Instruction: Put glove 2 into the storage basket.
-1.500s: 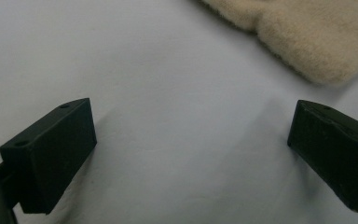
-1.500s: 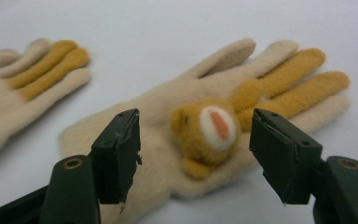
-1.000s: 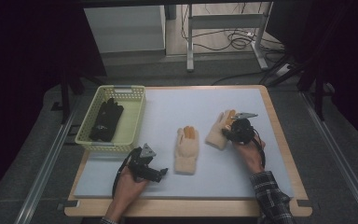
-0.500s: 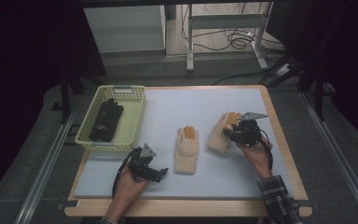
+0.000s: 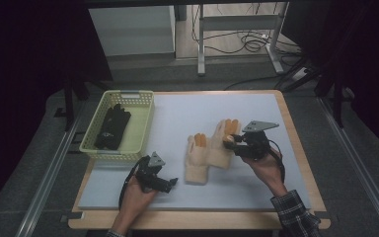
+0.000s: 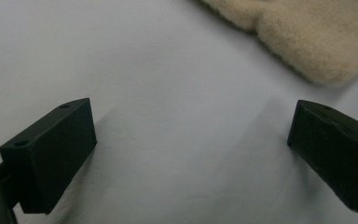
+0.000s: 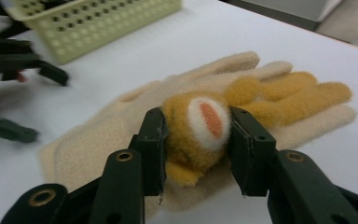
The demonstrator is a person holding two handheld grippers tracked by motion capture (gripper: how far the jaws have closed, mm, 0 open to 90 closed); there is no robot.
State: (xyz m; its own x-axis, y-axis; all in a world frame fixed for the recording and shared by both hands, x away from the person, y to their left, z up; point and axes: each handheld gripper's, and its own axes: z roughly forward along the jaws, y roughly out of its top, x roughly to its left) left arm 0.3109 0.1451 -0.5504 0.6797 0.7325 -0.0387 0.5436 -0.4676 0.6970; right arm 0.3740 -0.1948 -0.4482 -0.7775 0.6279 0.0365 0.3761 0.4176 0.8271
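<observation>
Lifted and drawn toward the worktop's right edge since the earlier frames, the right claw is clamped on the orange fingertips of a fluffy cream fleece glove. Its twin lies flat mid-worktop, and dark gloves are already seen in the pale green plastic basket. The left claw rests open and empty near the twin's cuff. Both cream gloves appear left to be binned.

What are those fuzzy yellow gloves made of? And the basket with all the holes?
The gloves look like soft fleece: cream and fuzzy, with shaggy orange-yellow patches. The right claw squeezes one orange tuft, which bulges like plush. The basket looks like hard, smooth plastic in pale yellow-green, with neat rows of moulded holes.
</observation>
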